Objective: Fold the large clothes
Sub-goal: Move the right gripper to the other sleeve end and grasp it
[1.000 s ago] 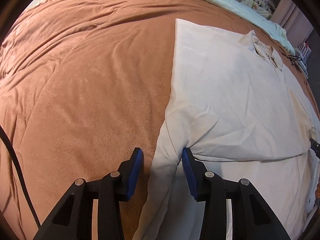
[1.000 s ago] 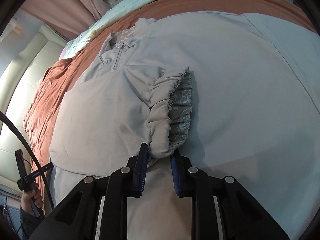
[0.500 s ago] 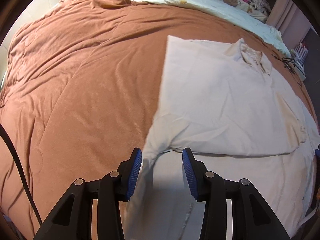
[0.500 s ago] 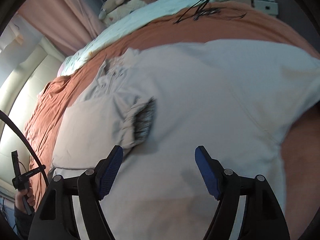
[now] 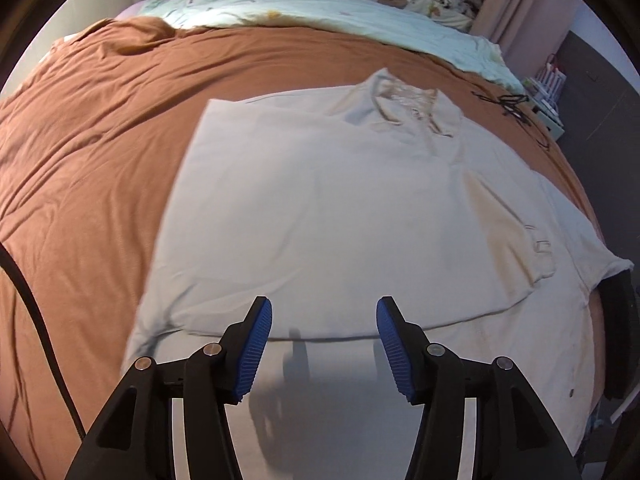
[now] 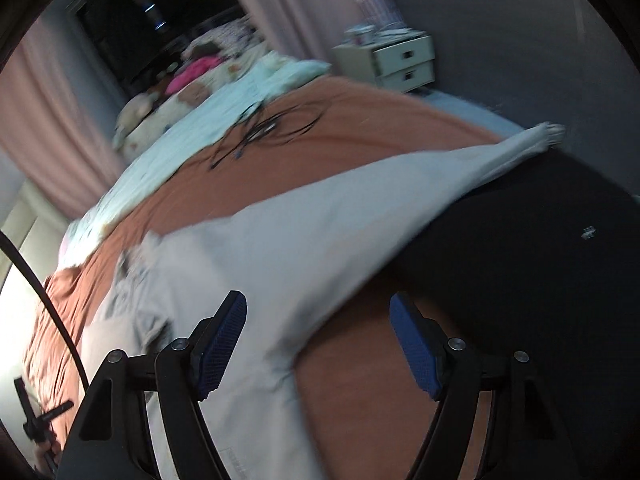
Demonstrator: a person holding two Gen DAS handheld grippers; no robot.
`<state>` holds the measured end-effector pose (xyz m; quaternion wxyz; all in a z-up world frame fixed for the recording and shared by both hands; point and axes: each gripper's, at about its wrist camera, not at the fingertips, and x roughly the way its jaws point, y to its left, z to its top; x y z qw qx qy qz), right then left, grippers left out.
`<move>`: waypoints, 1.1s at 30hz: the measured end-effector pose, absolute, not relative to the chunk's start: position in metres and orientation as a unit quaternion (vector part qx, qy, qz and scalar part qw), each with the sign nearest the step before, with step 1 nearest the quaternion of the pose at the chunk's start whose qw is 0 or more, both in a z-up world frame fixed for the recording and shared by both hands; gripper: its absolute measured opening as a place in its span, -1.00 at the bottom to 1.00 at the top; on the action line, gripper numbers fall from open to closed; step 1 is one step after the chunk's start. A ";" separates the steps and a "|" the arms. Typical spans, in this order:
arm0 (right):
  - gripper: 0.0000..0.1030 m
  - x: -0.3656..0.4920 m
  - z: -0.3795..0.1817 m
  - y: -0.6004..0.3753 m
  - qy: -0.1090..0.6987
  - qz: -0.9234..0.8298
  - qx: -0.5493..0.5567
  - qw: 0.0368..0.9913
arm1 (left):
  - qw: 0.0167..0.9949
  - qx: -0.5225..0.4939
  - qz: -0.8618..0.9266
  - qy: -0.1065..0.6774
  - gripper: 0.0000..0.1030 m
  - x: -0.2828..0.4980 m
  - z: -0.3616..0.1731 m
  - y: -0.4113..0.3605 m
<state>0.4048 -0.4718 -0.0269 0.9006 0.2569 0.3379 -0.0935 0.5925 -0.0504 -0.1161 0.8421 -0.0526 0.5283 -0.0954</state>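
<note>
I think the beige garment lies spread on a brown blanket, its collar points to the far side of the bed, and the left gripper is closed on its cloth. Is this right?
Not quite. In the left wrist view the left gripper is open above the beige garment, with no cloth between its pads. The rest holds: the garment lies on the brown blanket, its collar toward the far side.

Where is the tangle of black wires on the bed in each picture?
Left wrist view: the black wires lie far up on the right, on the brown blanket past the shirt's collar.
Right wrist view: the black wires lie upper middle, on the brown blanket just above the cream shirt.
Shared landmark: the pale green quilt, right behind the wires in both.
</note>
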 end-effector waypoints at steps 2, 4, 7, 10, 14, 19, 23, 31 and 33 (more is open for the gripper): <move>0.42 0.402 -0.024 -0.480 0.332 -0.109 0.267 0.898 | 0.840 -0.055 -0.105 0.529 0.10 0.597 -0.117 -0.065; 0.41 0.400 -0.022 -0.493 0.326 -0.122 0.279 0.895 | 0.839 -0.055 -0.113 0.530 0.10 0.601 -0.118 -0.080; 0.25 0.407 -0.023 -0.498 0.327 -0.128 0.293 0.889 | 0.837 -0.051 -0.121 0.531 0.10 0.607 -0.122 -0.098; 0.22 0.419 -0.026 -0.505 0.329 -0.138 0.298 0.885 | 0.833 -0.051 -0.131 0.535 0.10 0.616 -0.129 -0.118; 0.07 0.433 -0.030 -0.514 0.336 -0.154 0.301 0.879 | 0.828 -0.043 -0.140 0.541 0.10 0.626 -0.137 -0.142; 0.01 0.460 -0.040 -0.532 0.351 -0.175 0.306 0.867 | 0.819 -0.045 -0.157 0.551 0.10 0.640 -0.152 -0.169; 0.00 0.471 -0.046 -0.545 0.370 -0.191 0.320 0.851 | 0.813 -0.039 -0.164 0.558 0.10 0.651 -0.164 -0.187; -1.00 0.486 -0.029 -0.540 0.349 -0.178 0.302 0.869 | 0.808 -0.040 -0.171 0.563 0.10 0.653 -0.171 -0.195; -1.00 0.484 -0.011 -0.525 0.332 -0.165 0.286 0.883 | 0.809 -0.042 -0.170 0.560 0.10 0.650 -0.168 -0.190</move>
